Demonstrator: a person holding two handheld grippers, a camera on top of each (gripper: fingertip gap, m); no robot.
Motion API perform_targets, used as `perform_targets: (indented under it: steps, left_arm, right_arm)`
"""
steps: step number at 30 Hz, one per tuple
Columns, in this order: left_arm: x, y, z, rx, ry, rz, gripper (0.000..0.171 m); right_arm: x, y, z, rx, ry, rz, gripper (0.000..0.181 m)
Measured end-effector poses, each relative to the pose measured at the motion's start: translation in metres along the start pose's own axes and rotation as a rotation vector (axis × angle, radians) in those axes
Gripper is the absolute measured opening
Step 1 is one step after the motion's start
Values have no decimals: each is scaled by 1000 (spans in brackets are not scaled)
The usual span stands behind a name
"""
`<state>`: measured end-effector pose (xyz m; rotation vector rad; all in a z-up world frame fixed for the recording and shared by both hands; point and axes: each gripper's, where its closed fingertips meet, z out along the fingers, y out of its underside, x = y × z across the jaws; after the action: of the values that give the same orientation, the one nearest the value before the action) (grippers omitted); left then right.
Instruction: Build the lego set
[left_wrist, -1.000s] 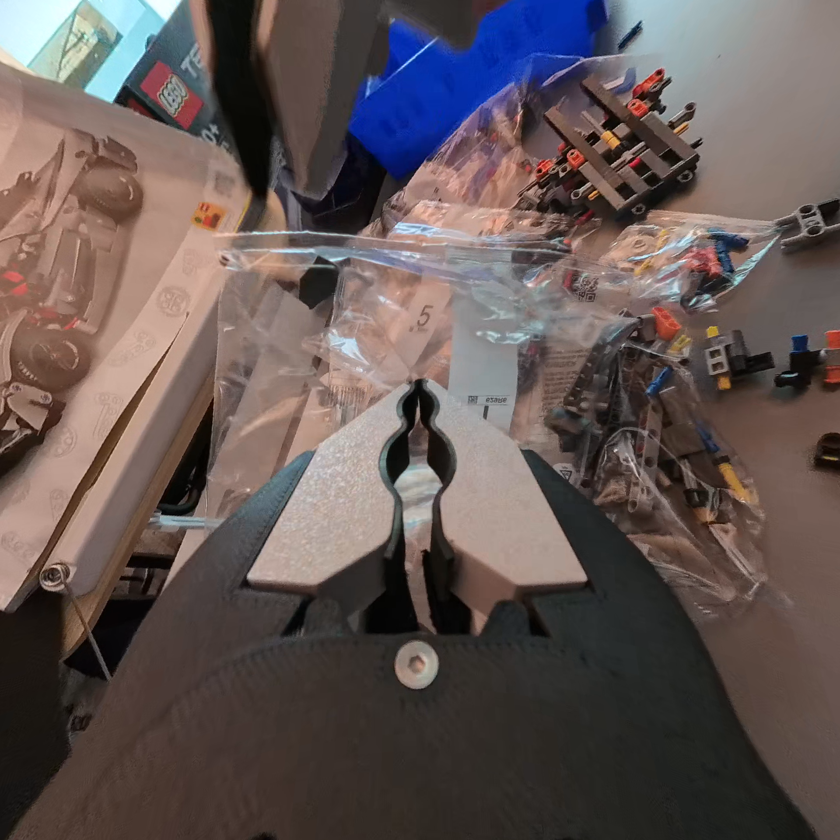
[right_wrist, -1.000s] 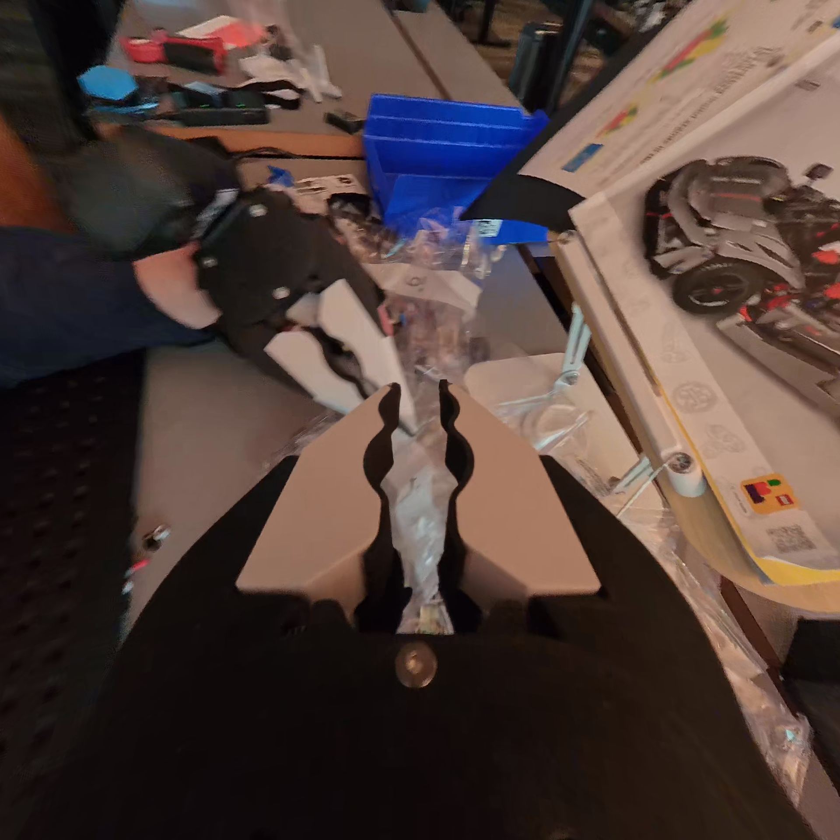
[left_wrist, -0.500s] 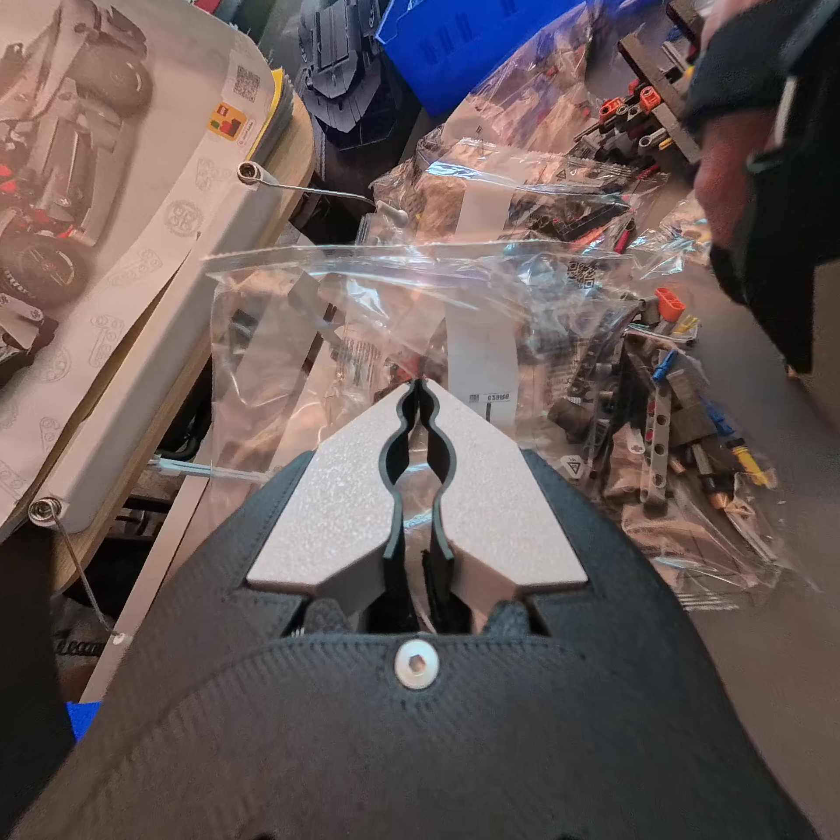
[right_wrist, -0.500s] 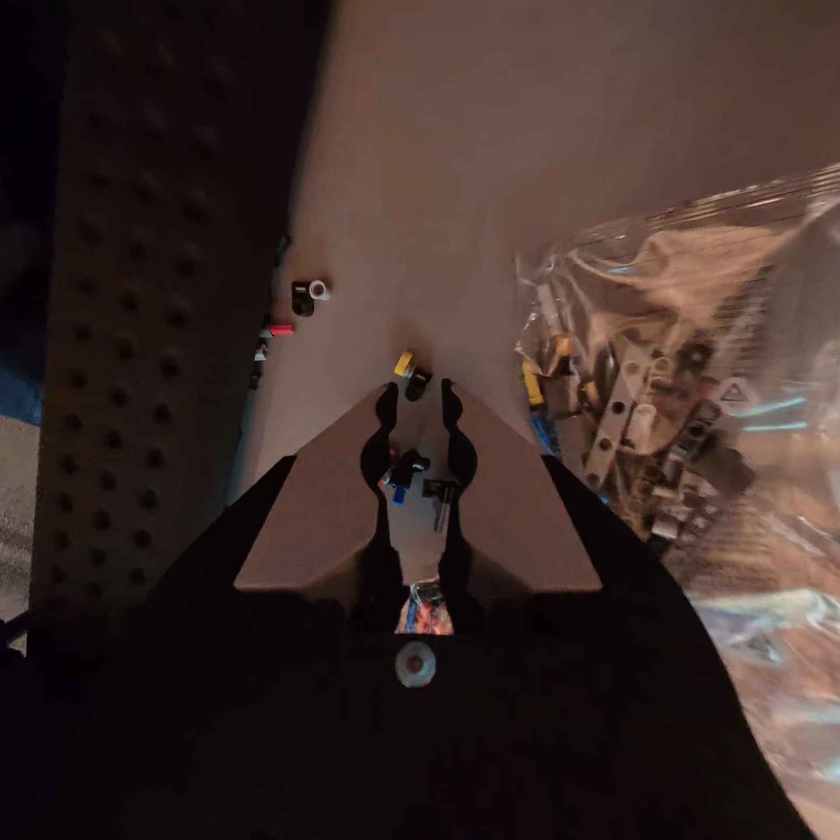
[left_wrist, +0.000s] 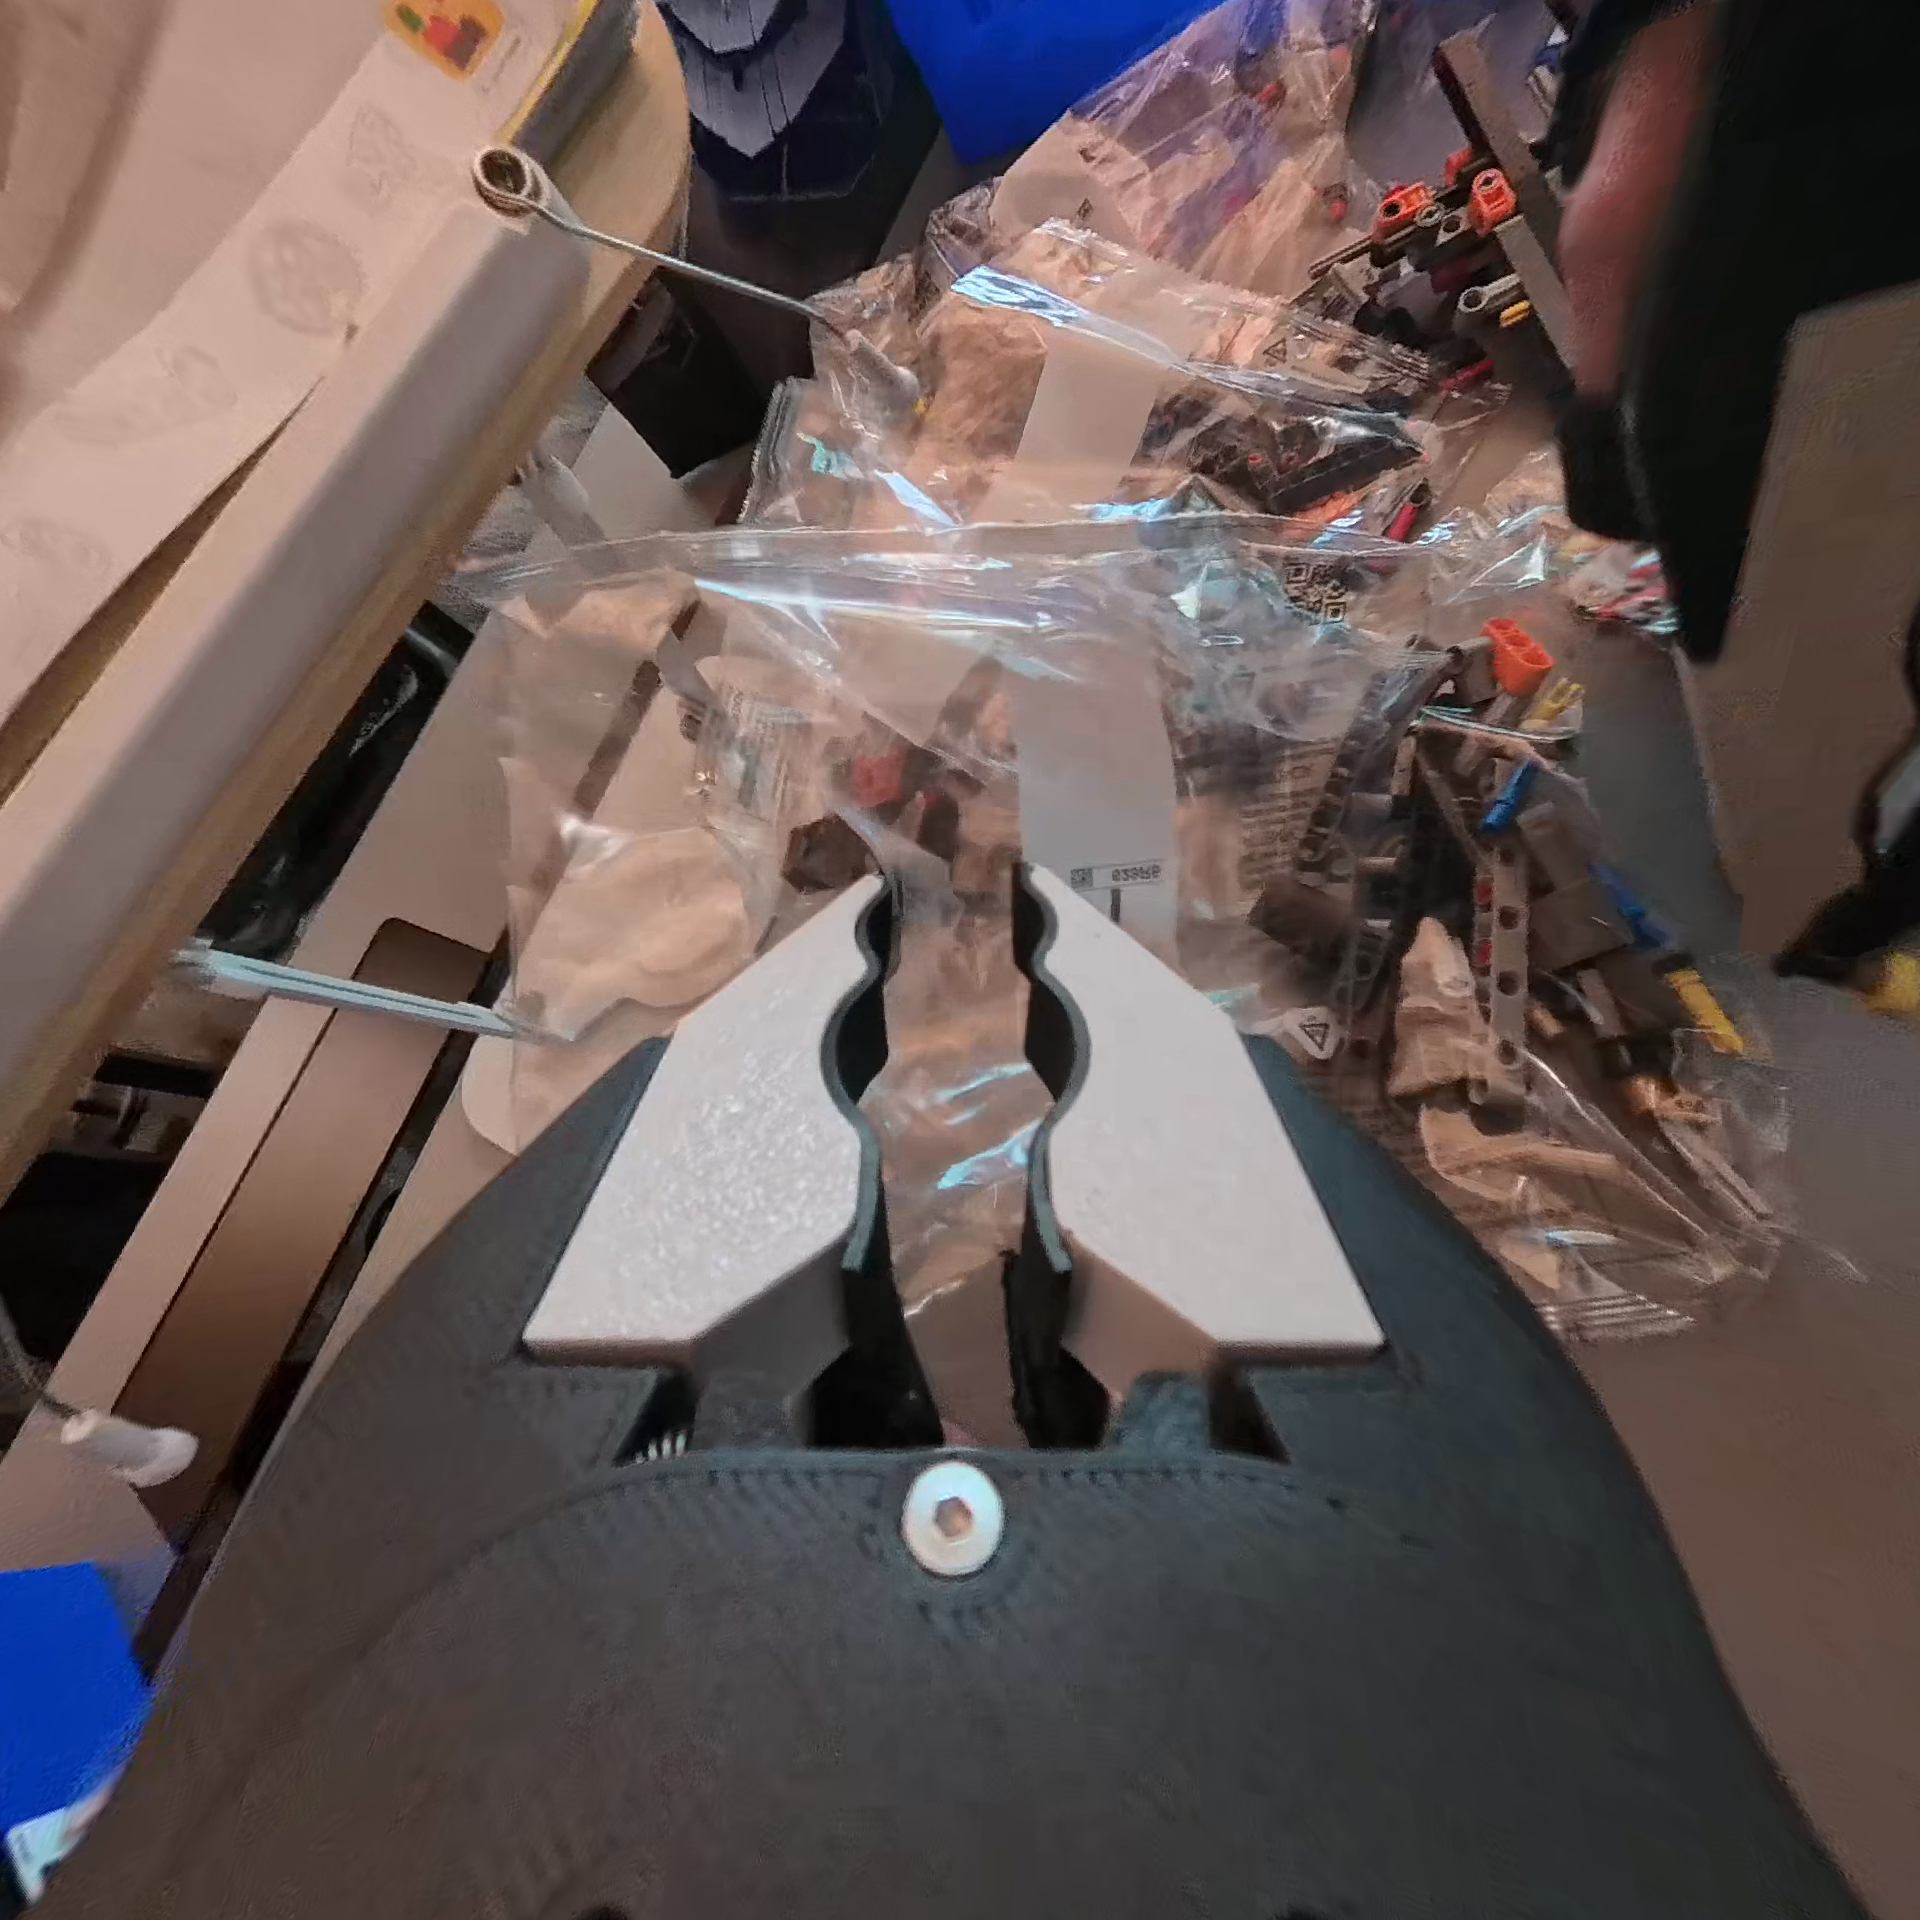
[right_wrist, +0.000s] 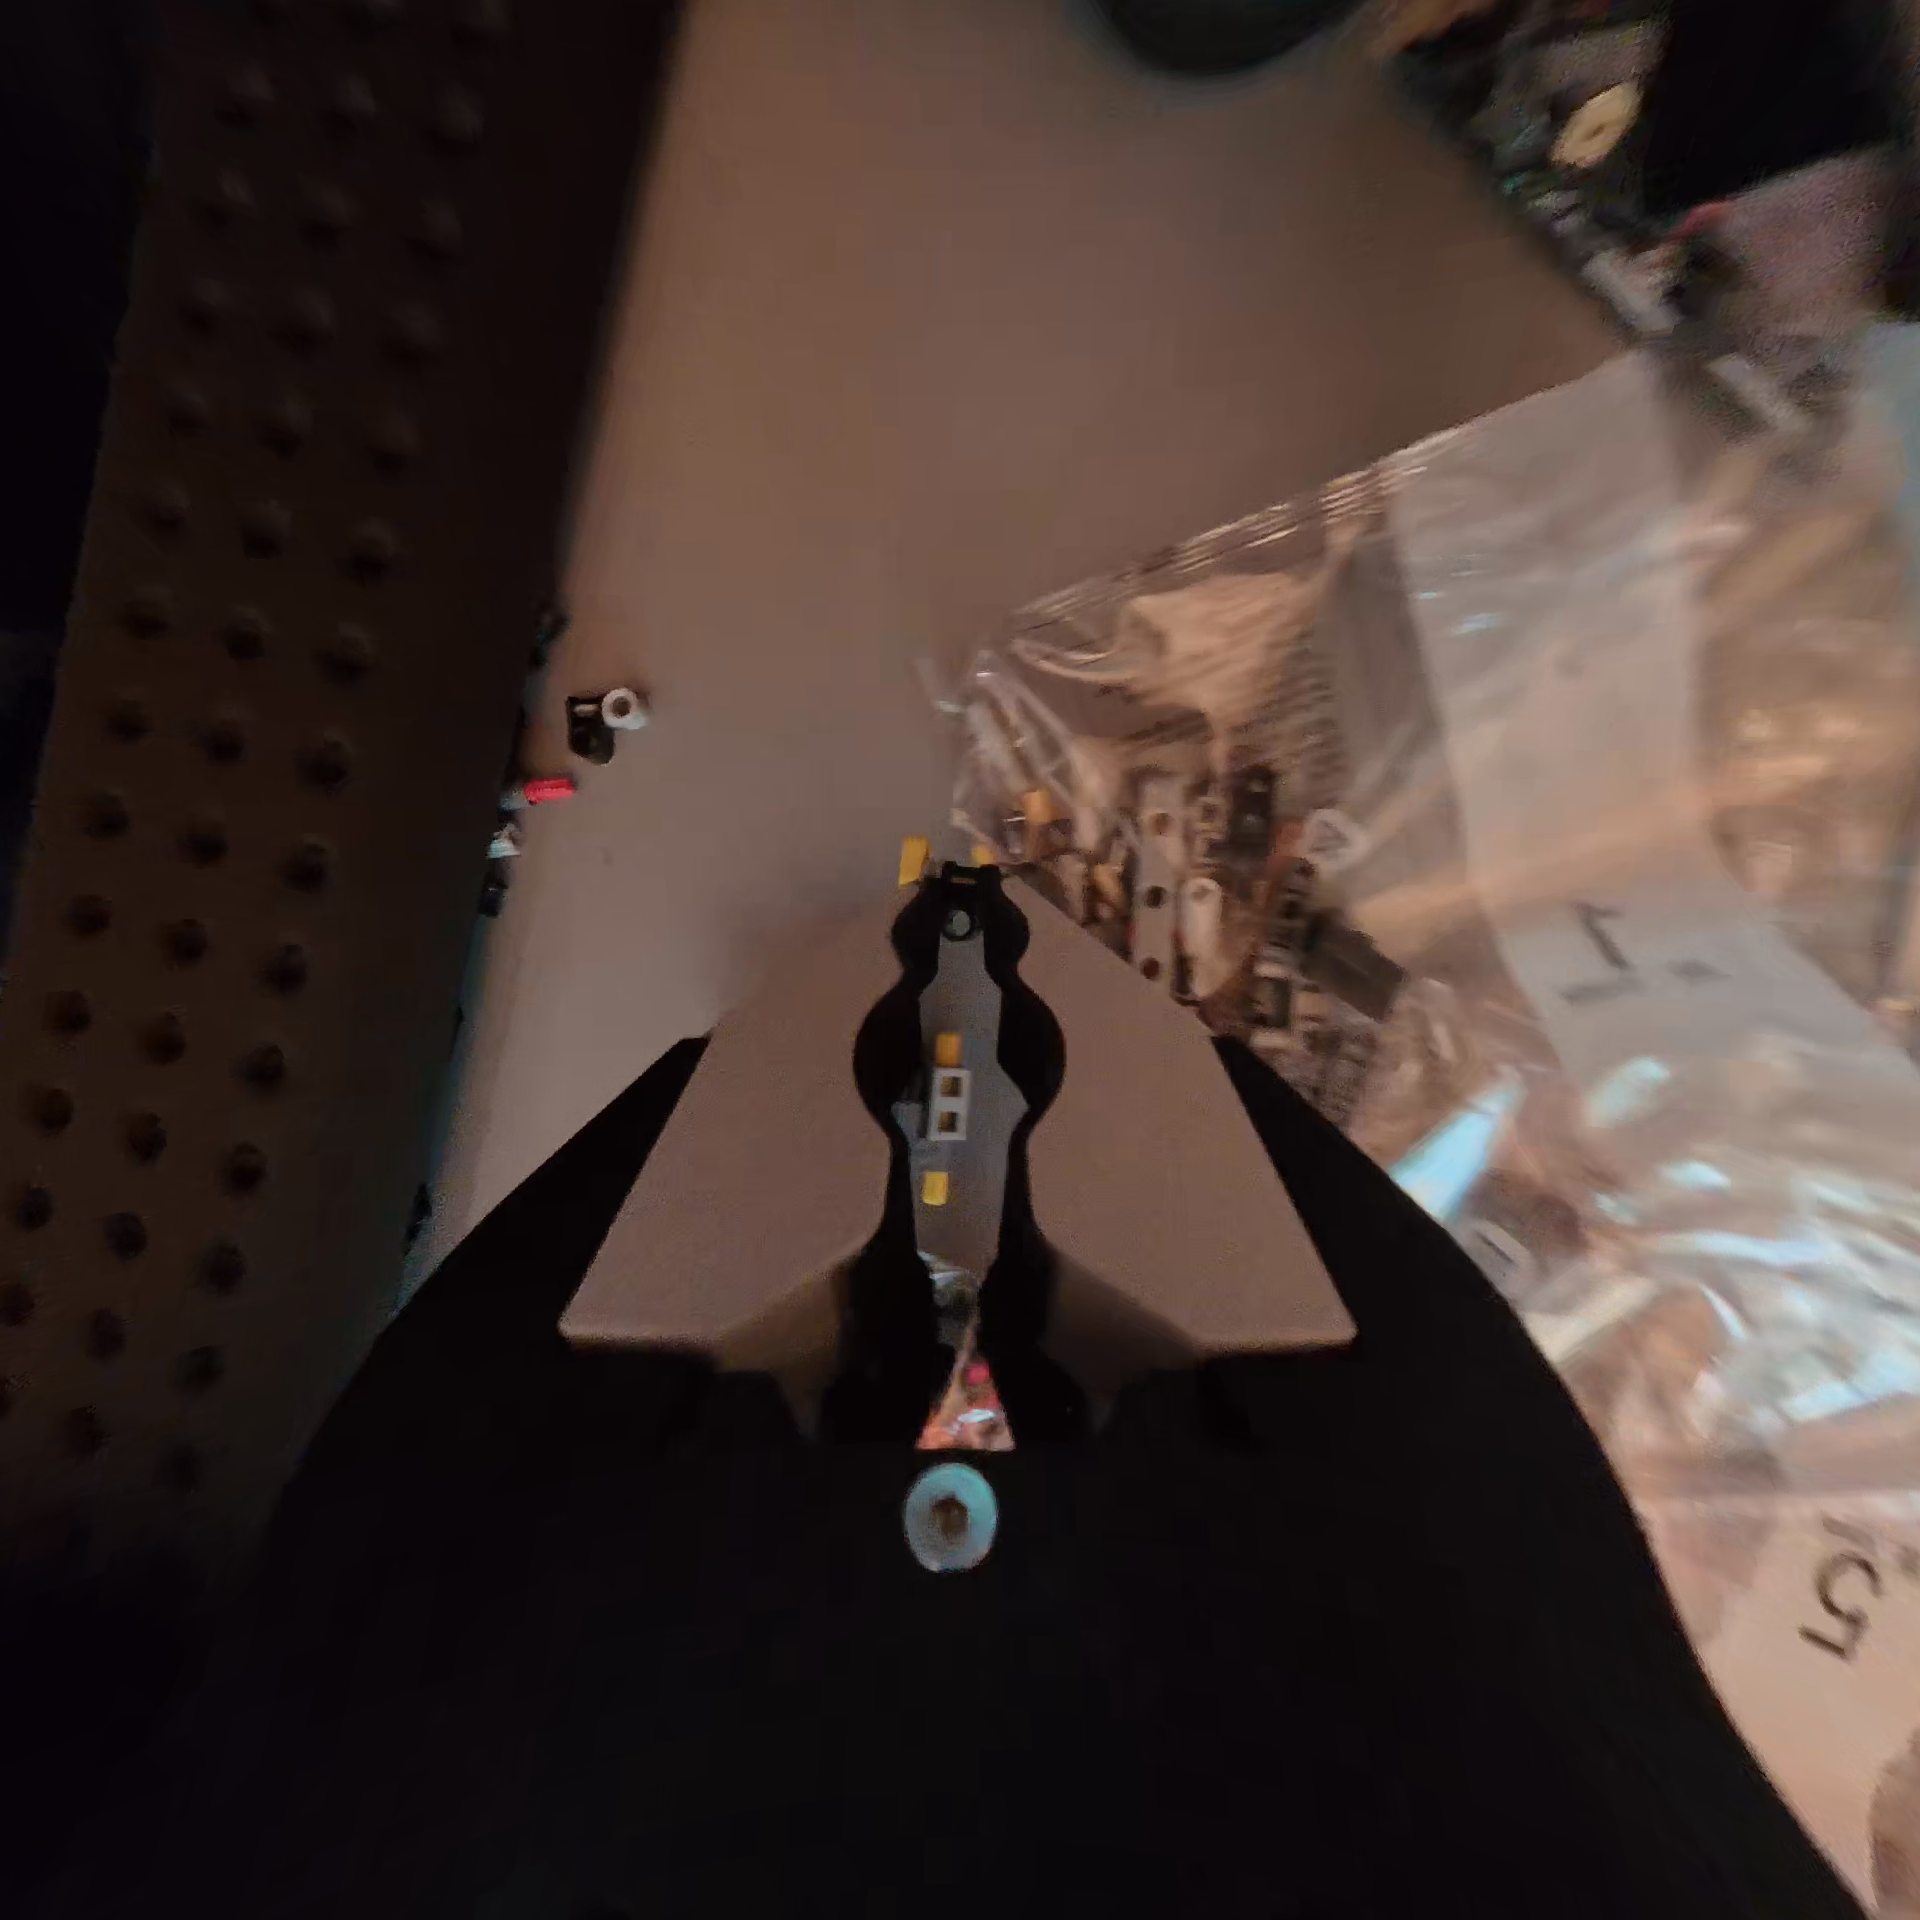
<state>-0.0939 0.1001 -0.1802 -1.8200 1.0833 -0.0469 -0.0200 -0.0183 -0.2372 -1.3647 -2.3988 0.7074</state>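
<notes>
My left gripper (left_wrist: 954, 883) is open above a clear plastic bag (left_wrist: 935, 644) of parts, and the bag's film lies loose between the fingers. A second bag of grey, blue and yellow Technic parts (left_wrist: 1507, 935) lies to its right. A partly built dark frame (left_wrist: 1455, 239) sits at the far right. My right gripper (right_wrist: 961, 899) points down at the table and is shut on a small black piece with a yellow end (right_wrist: 912, 860). A grey piece with yellow pins (right_wrist: 948, 1101) shows through the gap below the fingers. A hand with the other gripper (left_wrist: 1766, 312) shows at the left view's upper right.
An open instruction booklet on a wire stand (left_wrist: 208, 364) fills the left. A blue bin (left_wrist: 1039, 62) stands at the back. Loose small pieces (right_wrist: 608, 717) and a red pin (right_wrist: 545, 792) lie by a dark studded mat (right_wrist: 208, 727). Parts bags (right_wrist: 1455, 935) lie at the right. My right fingertips sit around 15 cm from my left ones.
My left gripper has opened and let go of the bag. My right gripper swung down from the bags to the table and closed on the small black piece.
</notes>
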Motion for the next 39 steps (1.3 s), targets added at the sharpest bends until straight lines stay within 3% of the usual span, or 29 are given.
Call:
perform_targets:
  steps: [4,10,15,21,26,31,34,36,39]
  left_arm:
    - [-6,-13,-13,61,-7,-42,29]
    - [-10,-34,-31,194,22,-125,39]
    - [23,-45,-33,248,259,-193,34]
    - [43,-62,-24,317,372,-243,27]
    - [46,-65,-17,324,370,-243,25]
    - [48,-62,-6,295,334,-217,9]
    - [48,-62,-7,301,344,-220,8]
    - [48,-60,-5,285,318,-176,8]
    - [49,-47,0,181,214,18,7]
  right_arm:
    - [20,-2,-23,116,86,37,4]
    - [60,-8,-58,255,334,75,4]
    - [79,-15,-90,353,532,70,4]
    - [85,-20,-100,314,692,-9,4]
    - [87,-23,-98,314,722,-8,4]
    - [86,-27,-97,324,741,-14,4]
    - [86,-27,-97,328,736,-18,4]
    - [85,-27,-97,340,719,-19,4]
    - [84,-24,-98,342,687,-6,11]
